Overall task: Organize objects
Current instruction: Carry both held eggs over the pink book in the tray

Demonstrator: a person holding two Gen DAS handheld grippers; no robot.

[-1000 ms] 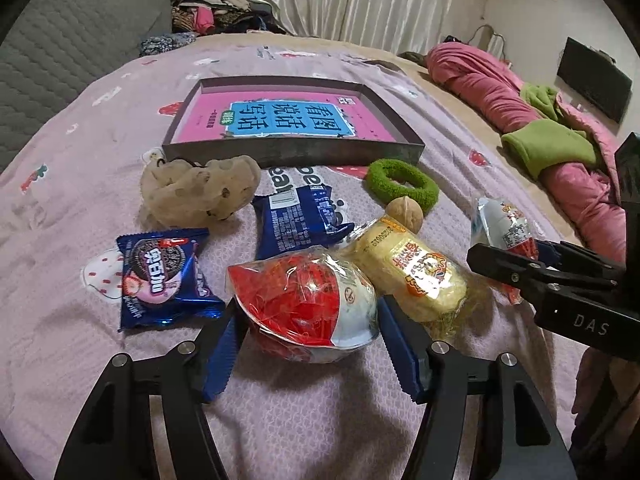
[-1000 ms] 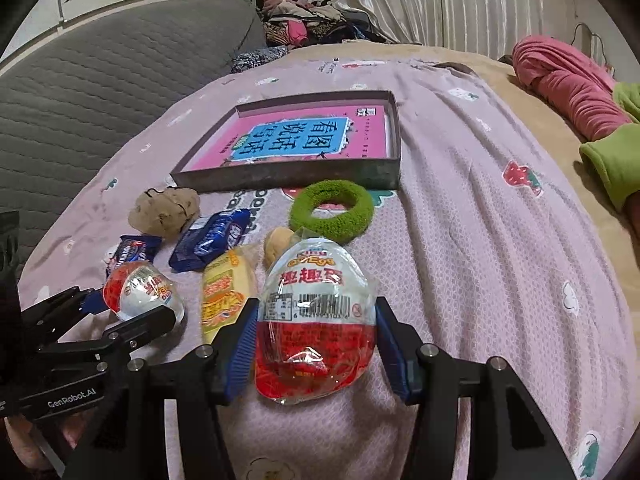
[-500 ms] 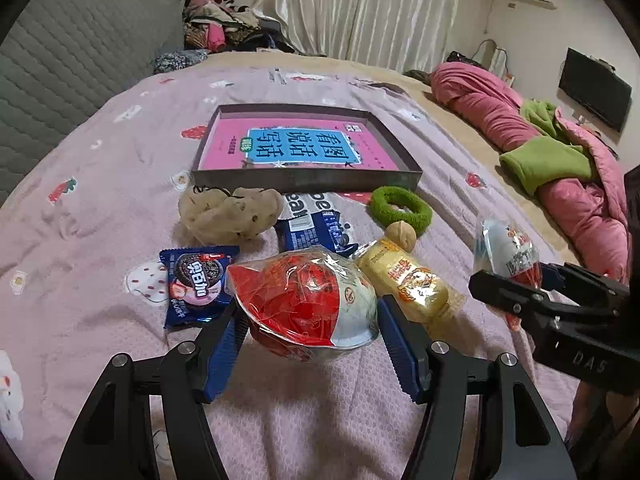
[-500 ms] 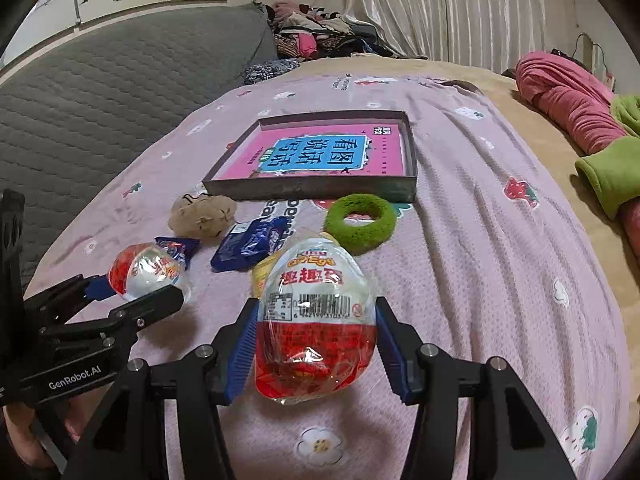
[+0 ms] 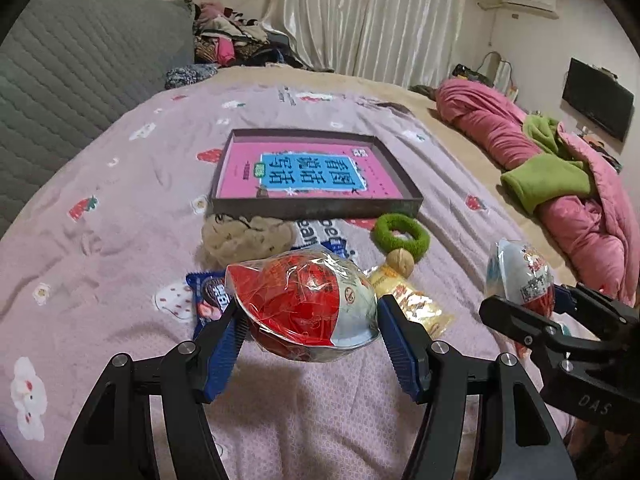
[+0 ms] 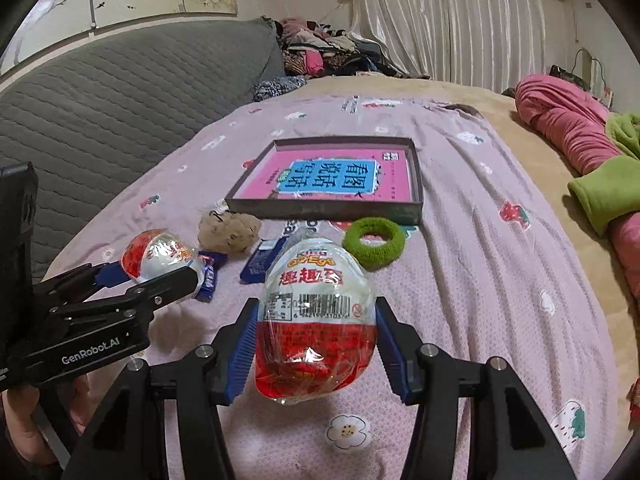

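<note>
The left gripper (image 5: 310, 330) is clamped on a wrapped egg (image 5: 304, 304) lying sideways between its blue pads (image 5: 224, 344), held above the bedspread (image 5: 120, 280). The right gripper (image 6: 316, 344) is clamped on a 2nd egg (image 6: 318, 316), upright, label and barcode facing the camera, also off the cover. Each gripper shows in the other's view: the right one at the left view's right edge (image 5: 532, 304), the left one at the right view's left edge (image 6: 160, 268).

Just beyond the left egg lie a blue cookie pack (image 5: 210, 300) and a yellow snack pack (image 5: 408, 304), flat on the bedspread. Past these sit a walnut (image 5: 402, 260), a beige scrunchie (image 5: 246, 236), a 2nd blue packet (image 6: 262, 260) mostly hidden by the eggs, and a green ring (image 5: 400, 234), near one another. Behind them stands a shallow dark tray (image 5: 316, 206) with a pink book (image 5: 308, 172) flat inside it.

Farther right, a pink quilt (image 5: 500, 128) with green fabric (image 5: 548, 176) lies along the bed edge. A grey headboard (image 6: 120, 92) rises on the left, with clothes (image 6: 320, 52) piled and curtains (image 6: 440, 20) at the back.
</note>
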